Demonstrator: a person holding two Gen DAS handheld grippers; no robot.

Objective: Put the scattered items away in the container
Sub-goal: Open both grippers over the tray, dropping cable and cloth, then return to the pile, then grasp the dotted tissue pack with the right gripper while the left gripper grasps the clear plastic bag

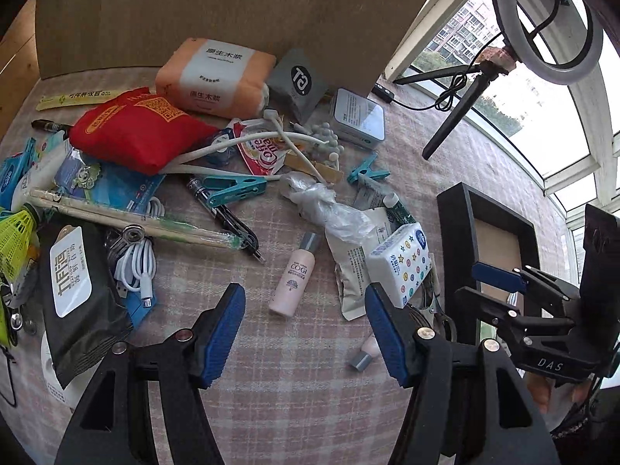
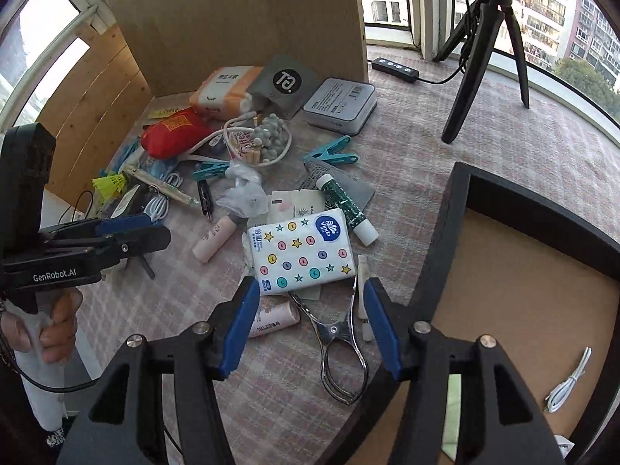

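Blue pads on both claws are spread wide with nothing between them, so you're at the "pick your next target" stage. Your right claw (image 2: 310, 325) hangs over the metal tongs (image 2: 341, 343) and the star-print tissue pack (image 2: 300, 250), and its jaws stand open and empty. Your left claw (image 1: 304, 335) is gaping too, above bare checked cloth on the bench (image 1: 271, 407), with the pink COGI bottle (image 1: 296, 277) just ahead of it.

The container (image 2: 457, 209) is the black-walled box on the right, right beside the mess. So far I only see a white cable (image 2: 567, 381) in it, plus a pale green thing I can't make out, so most of the job is left.

My take on doing this step well:
- Right claw goes for the tissue pack. It's soft and squashy, so grab across the short side and squeeze until it gives a bit.
- The pack lies partly over the tongs and some paper sachets, so lift straight up or you'll drag them along.
- The tongs look slippery and springy; I'd pinch them at the hinge end.
- Left claw takes the bottle across its body, not the grey cap, since it'll probably roll.
- Clear the box wall before you drop.
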